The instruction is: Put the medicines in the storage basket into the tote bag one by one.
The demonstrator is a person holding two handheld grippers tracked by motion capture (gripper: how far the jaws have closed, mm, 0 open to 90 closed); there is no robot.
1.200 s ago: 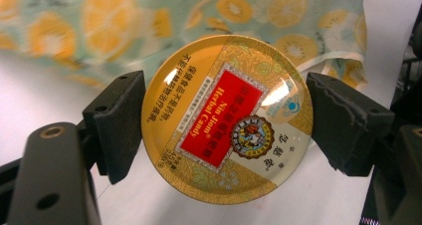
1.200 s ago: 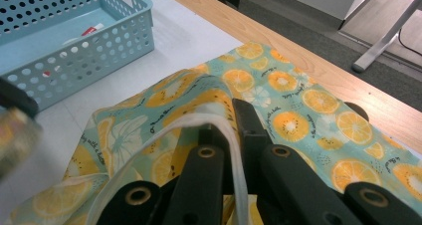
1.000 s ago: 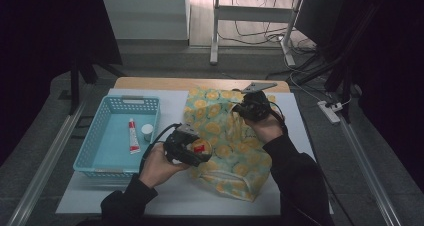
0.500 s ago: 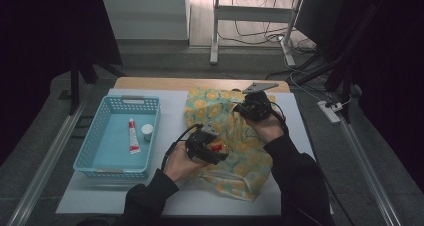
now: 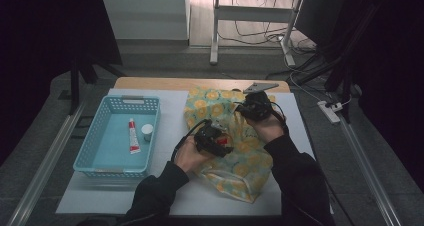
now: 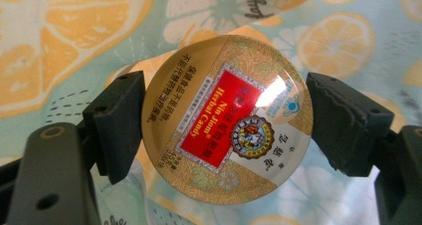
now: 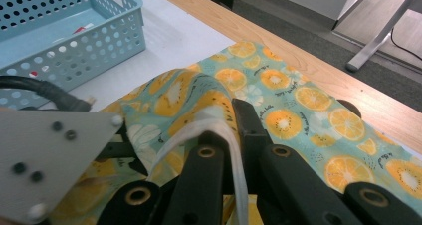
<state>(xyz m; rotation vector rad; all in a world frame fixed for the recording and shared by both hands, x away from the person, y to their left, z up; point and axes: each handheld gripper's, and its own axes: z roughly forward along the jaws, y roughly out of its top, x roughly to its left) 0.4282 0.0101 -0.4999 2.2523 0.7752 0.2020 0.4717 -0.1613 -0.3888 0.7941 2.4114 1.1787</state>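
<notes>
The white table (image 5: pixel 180 206) carries a big fruit-print bag (image 5: pixel 240 171), all orange slices on pale blue-green, lying slack across its middle and right side, and a light blue basket (image 5: pixel 95 151) sits just to its left with a red-and-white tube (image 5: pixel 133 136) and a small white-capped jar (image 5: pixel 147 131) inside. The work appears to be moving small items between basket and bag, so the bag has to be kept open, and that explains the right gripper (image 5: pixel 251 106): in the right gripper view its jaws are pressed together on the bag's rim (image 7: pixel 219 118), white hem and all, lifting the edge into a peak so the mouth gapes instead of lying flat. The left gripper (image 5: pixel 216 142) hovers over the bag just beside that raised edge, and the left gripper view shows why it sits so wide: its pads (image 6: pixel 119 120) are clamped on the rim of a round candy tin (image 6: pixel 226 118), gold with a red label, held face-on to the camera with printed fabric behind it. I'd judge the tin is poised at the bag's opening, though from above the folds are too small and dim to say whether it is already past the rim or just above it.
</notes>
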